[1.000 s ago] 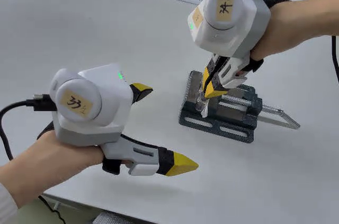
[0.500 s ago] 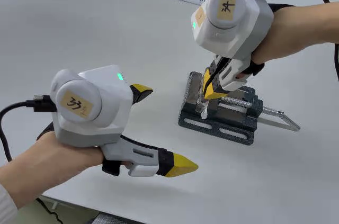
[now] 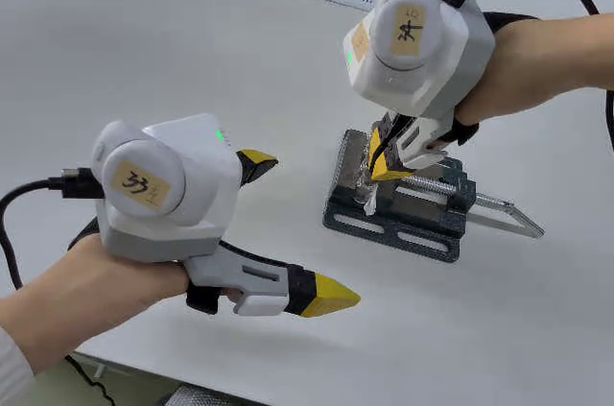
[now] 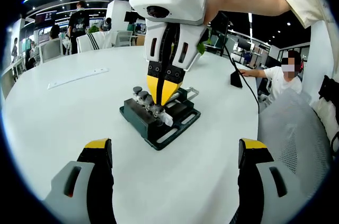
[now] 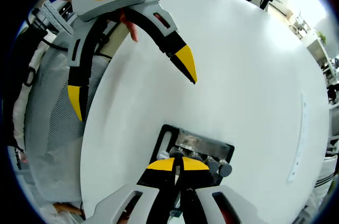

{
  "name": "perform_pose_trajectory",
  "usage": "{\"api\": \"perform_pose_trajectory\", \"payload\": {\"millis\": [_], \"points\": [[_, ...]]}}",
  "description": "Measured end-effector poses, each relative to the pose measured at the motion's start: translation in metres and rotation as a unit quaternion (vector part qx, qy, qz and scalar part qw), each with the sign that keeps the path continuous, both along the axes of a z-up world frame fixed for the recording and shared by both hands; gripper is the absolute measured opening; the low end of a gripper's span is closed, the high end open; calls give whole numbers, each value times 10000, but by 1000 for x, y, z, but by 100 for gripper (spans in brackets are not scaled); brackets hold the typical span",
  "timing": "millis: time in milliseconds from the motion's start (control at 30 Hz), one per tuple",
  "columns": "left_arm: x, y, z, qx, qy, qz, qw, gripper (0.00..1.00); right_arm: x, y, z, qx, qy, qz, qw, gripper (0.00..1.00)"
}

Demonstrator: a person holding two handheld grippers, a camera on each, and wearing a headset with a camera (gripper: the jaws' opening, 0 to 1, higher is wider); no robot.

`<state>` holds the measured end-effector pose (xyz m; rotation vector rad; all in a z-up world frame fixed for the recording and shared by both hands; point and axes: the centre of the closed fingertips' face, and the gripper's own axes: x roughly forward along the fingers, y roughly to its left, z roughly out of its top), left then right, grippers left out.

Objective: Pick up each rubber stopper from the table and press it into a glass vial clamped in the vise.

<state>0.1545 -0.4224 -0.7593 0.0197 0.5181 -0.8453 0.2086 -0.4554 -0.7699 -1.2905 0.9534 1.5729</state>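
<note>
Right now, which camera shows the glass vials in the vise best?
The left gripper view: it shows the vise side-on, the row of dark-capped vials standing in it, the tips of the right gripper at the near one. The head view catches one clear vial under that gripper; the right gripper view's own jaws cover most of them.

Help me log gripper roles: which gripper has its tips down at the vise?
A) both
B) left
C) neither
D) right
D: the right gripper has its shut tips at the vise, while the left gripper hangs open, apart from it.
</note>
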Motion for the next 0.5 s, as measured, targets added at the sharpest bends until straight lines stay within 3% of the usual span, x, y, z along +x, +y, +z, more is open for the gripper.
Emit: {"api": "perform_pose_trajectory", "payload": {"millis": [300,500], "points": [[1,5,2,16,-24,42,10000,99,1,-2,2,179,274,-166,9993,0],[1,6,1,20,-5,46,10000,99,0,0,3,221,234,-26,9995,0]]}}
